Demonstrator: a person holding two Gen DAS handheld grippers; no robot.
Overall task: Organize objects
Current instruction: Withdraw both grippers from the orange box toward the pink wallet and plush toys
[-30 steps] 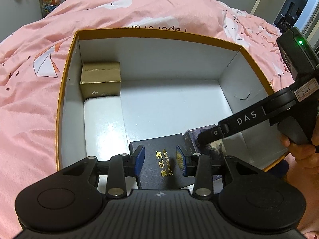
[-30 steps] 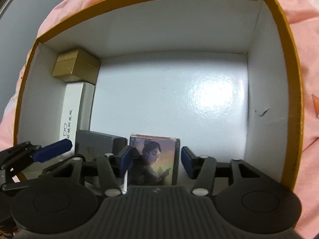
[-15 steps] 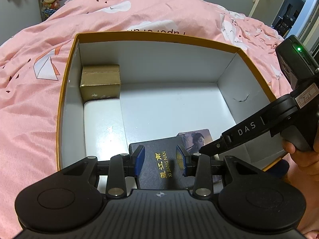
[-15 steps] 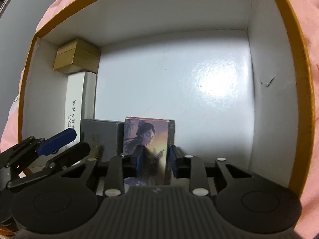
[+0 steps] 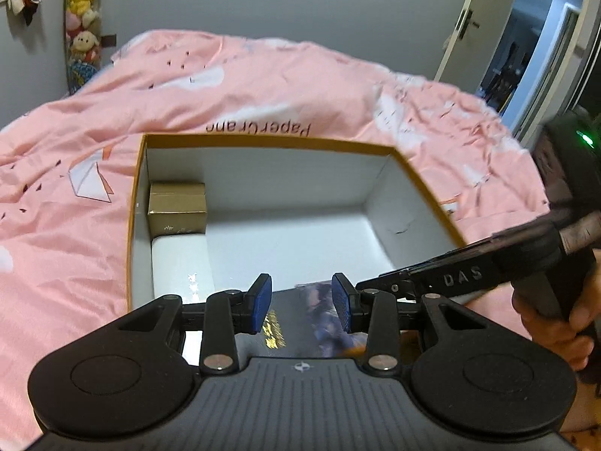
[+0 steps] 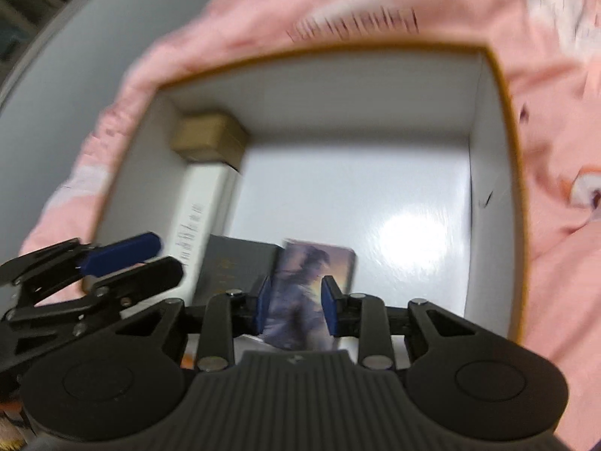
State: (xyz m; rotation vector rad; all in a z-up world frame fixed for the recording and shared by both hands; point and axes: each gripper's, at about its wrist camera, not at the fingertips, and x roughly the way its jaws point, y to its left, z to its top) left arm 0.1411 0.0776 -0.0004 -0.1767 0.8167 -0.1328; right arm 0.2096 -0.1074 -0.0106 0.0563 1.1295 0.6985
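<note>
My right tongs [image 6: 294, 310] sit partly parted over the picture box [image 6: 313, 285], its sides near my pads, though blur hides whether I grip it. My left tongs [image 5: 300, 306] hang released above the dark box [image 5: 276, 323]. Both lie at the near wall of the big carton [image 5: 263, 142], lined up beside the white box [image 5: 180, 263] and gold box [image 5: 177, 208], packed to save room, on the bed [image 5: 56, 244].

- Cardboard box [image 6: 488, 120]: glossy white inside, matt mustard rim.
- Gold carton [image 5: 177, 208]: satin paper.
- Bedspread [image 5: 263, 86]: soft pink cloth.
- Left hand-held gripper [image 5: 300, 302]: matt black plastic.
</note>
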